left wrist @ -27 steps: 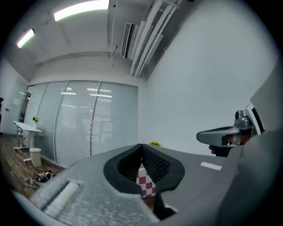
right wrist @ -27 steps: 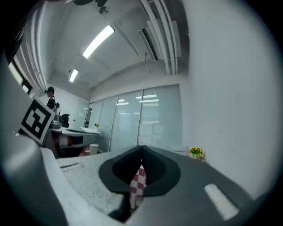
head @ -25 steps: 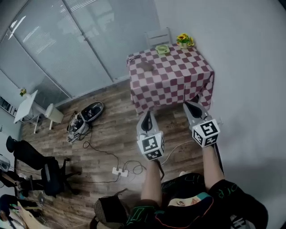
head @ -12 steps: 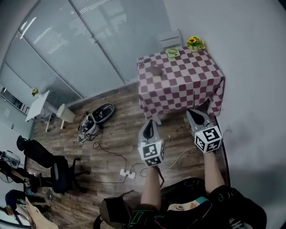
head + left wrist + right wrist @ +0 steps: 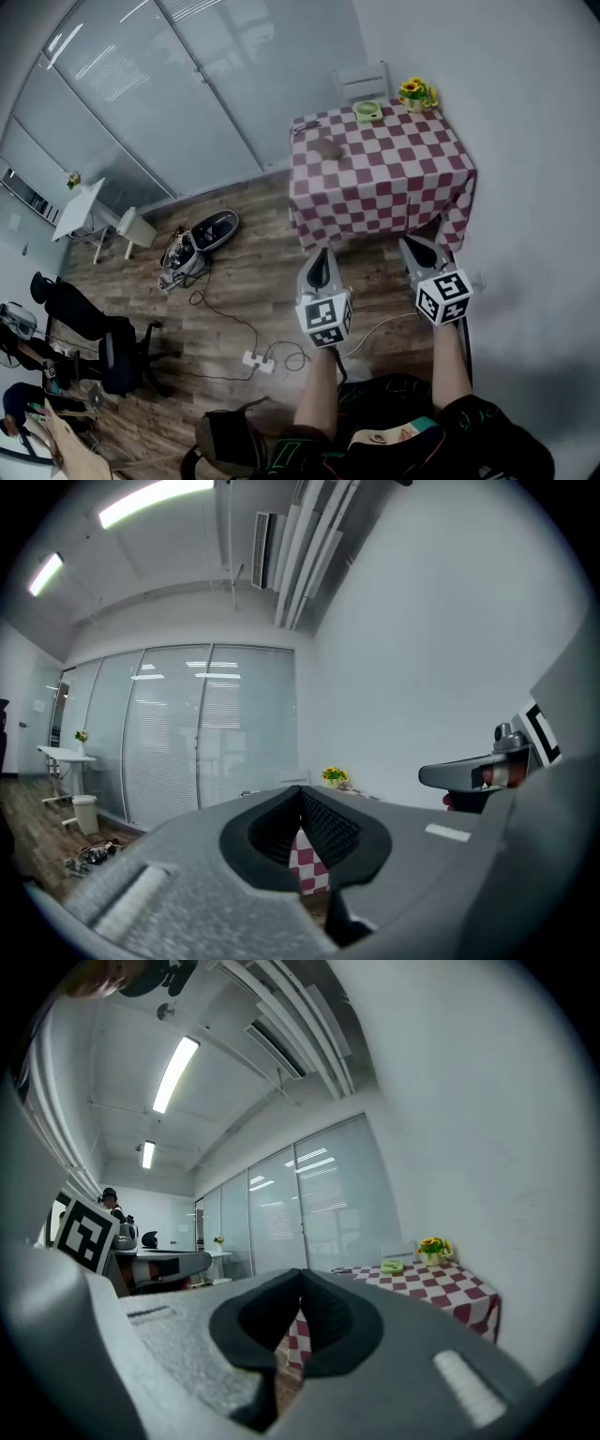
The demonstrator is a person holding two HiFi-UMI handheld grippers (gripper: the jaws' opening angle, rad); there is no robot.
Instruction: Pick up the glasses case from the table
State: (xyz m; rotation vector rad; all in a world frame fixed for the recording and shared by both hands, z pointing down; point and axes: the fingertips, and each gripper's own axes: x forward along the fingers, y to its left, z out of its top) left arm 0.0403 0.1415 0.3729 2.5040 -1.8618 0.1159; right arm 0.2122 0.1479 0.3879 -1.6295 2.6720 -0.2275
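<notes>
— Red-checked table [image 5: 398, 173] was seen in the head view?
— Yes; a small dark glasses case [image 5: 326, 147] was laid on it, well apart from the left gripper [image 5: 322, 252] and right gripper [image 5: 411, 243].
— Left gripper view?
— Jaws were pressed together, nothing held.
— Right gripper view?
— Jaws were likewise closed, empty.

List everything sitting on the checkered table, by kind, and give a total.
glasses case: 1
green dish: 1
pot of yellow flowers: 1
small dark item at the far left corner, too small to identify: 1
total: 4
</notes>
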